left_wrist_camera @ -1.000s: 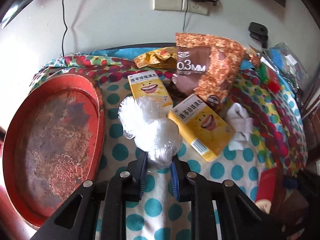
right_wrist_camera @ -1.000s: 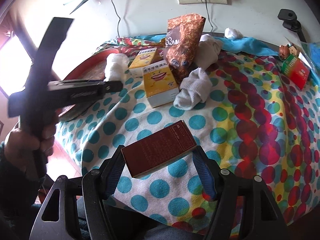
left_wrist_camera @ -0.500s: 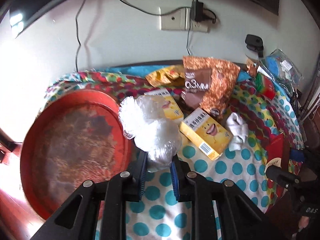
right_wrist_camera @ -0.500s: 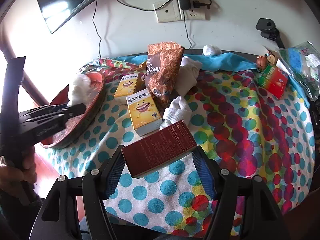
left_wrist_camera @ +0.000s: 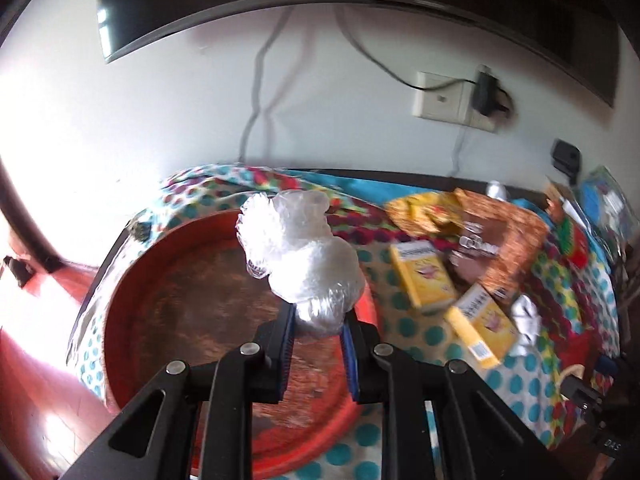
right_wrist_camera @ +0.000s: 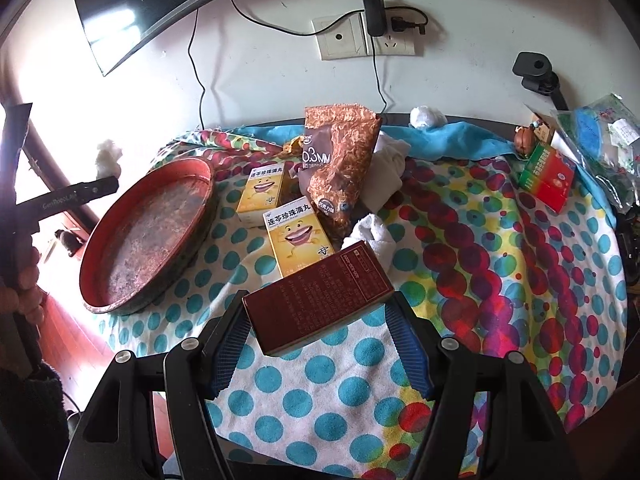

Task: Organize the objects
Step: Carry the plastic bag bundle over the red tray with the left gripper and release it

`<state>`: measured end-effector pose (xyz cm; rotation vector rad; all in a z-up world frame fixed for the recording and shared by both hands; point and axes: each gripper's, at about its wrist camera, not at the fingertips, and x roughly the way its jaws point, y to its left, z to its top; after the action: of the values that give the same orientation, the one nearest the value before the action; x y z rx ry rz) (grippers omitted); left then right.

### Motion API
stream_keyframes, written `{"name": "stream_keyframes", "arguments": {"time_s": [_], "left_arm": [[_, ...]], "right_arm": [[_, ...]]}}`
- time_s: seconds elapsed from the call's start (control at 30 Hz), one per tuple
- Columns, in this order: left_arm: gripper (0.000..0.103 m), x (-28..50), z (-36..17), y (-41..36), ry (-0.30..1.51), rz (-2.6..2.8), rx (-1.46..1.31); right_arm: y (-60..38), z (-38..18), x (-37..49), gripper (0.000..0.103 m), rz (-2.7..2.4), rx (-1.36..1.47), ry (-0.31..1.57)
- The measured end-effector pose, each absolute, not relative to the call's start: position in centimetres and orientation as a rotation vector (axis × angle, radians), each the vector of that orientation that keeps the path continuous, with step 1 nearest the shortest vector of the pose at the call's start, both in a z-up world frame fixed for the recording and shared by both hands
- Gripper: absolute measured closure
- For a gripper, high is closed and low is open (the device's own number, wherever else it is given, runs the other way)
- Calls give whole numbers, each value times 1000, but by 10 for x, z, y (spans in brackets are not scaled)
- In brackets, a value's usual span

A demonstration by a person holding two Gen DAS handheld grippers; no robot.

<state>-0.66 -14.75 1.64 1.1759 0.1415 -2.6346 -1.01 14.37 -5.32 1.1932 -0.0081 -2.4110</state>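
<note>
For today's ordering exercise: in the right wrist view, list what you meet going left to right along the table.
Red tray → yellow box → brown snack bag → white cloth → green-red box.

A lived-in home room: a table under a polka-dot cloth [right_wrist_camera: 500,248], cluttered with snack bags [right_wrist_camera: 340,160], medicine boxes [right_wrist_camera: 298,236] and socks [right_wrist_camera: 376,232], a wall socket [right_wrist_camera: 364,36] and television [right_wrist_camera: 132,12] behind, red wooden floor [left_wrist_camera: 36,400].

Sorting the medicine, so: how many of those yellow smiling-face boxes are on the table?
2. One yellow box lies near the red tray; the other yellow box lies nearer the camera, beside the brown snack bag. More may be hidden.
</note>
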Motion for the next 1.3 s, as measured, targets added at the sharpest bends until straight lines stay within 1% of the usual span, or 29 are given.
{"name": "stream_keyframes", "arguments": {"time_s": [0.27,0.5,0.9,1.3], "left_arm": [[82,-4,-3,-229,270,-2452,1162],[82,2,-27,-271,334,-2367,1186],[82,-3,-71,-298,438,-2342,1312],[80,-5,-84,-304,431,-2387,1375]], "right_arm": [[137,-54,-9,38,-2411,1202,0],[127,-55,-5,38,-2405,1201,21],[106,-59,-5,38,-2371,1215,57],[70,-55,0,38,-2329,1202,119]]}}
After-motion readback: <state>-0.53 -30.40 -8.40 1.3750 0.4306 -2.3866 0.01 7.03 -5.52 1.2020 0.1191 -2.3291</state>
